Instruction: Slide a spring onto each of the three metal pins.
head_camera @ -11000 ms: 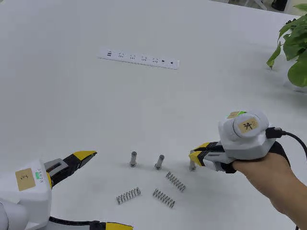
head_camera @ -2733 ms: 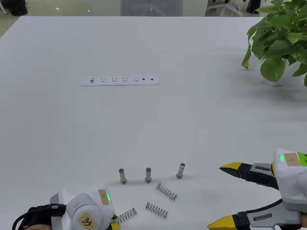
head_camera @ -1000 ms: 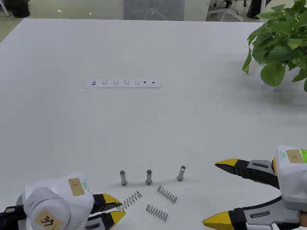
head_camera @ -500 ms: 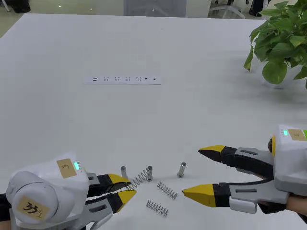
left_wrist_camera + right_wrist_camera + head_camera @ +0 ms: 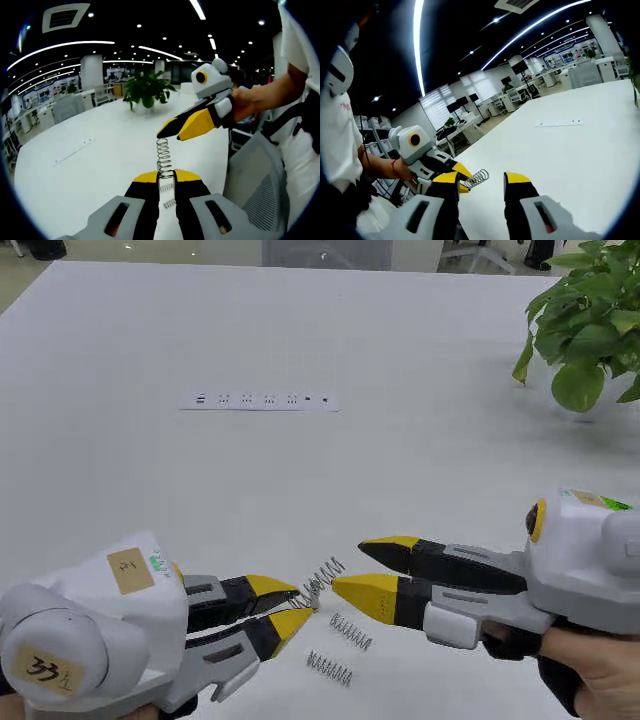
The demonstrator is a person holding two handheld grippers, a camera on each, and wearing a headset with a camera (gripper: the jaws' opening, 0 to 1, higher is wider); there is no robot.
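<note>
White table (image 5: 420, 350) — broad, flat, plain surface. A white power strip (image 5: 260, 400) lies flat toward the far side. Toward the near side lie two loose coils — one spring (image 5: 350, 631) and, just beside it and nearer, a second spring (image 5: 329, 668). A leafy plant (image 5: 590, 310) stands at the far right.

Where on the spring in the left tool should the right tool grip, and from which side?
Probably the free end. The spring slants out of the left tool, which pinches its lowest coils. The open right tool faces it from the opposite side, so it could close across the top coils.
</note>
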